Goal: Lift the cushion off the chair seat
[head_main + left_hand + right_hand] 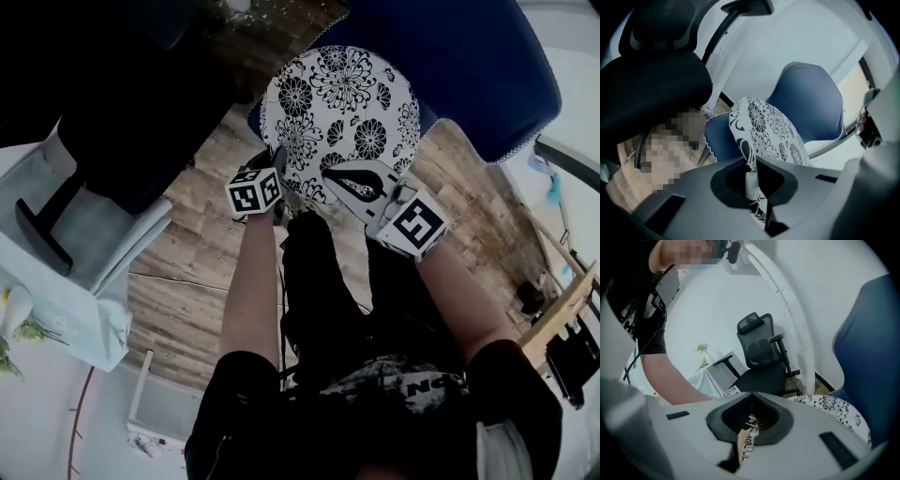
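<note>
A round white cushion (337, 117) with black flower print rests on the seat of a blue chair (469, 56). My left gripper (274, 167) sits at the cushion's near left edge and my right gripper (361, 183) at its near right edge. In the left gripper view the cushion (768, 131) stands on edge in front of the blue chair (811, 103), its rim pinched in my left gripper (752, 180). In the right gripper view a fold of the cushion (834, 408) is clamped in my right gripper (750, 420).
A black office chair (122, 122) stands to the left on the wooden floor (187, 262). A white cloth-covered table (56, 281) with flowers (14, 328) lies at the lower left. A wooden frame (562, 319) is at the right edge.
</note>
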